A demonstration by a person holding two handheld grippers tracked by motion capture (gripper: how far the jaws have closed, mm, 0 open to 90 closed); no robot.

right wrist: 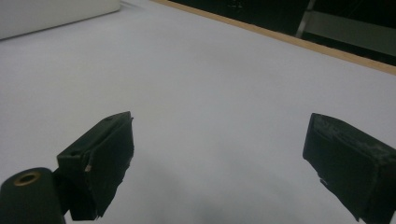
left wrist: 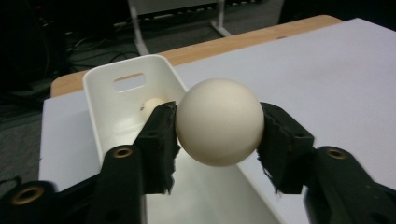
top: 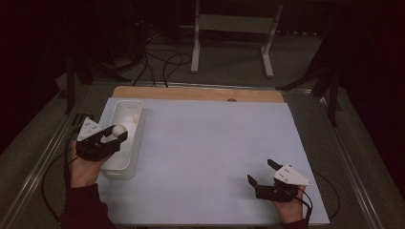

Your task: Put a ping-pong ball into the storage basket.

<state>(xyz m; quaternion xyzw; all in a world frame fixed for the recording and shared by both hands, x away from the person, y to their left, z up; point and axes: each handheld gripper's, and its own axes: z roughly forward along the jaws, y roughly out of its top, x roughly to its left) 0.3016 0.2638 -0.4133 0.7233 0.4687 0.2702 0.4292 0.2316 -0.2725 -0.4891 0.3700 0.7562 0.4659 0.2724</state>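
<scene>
Item: cream ball (left wrist: 218,121), gripped betw. L tongs (left wrist: 218,126) over white bin (left wrist: 100,88). R tongs (right wrist: 219,154) spread, idle on surface (top: 205,152). Step: drop-off. Next: widen grip, let ball fall in.

Tray sits at the table's left edge

A ball (left wrist: 219,121) is held over the tray (top: 111,168); another ball (left wrist: 152,105) lies inside, and the right gripper (top: 260,172) is parked far right.
</scene>
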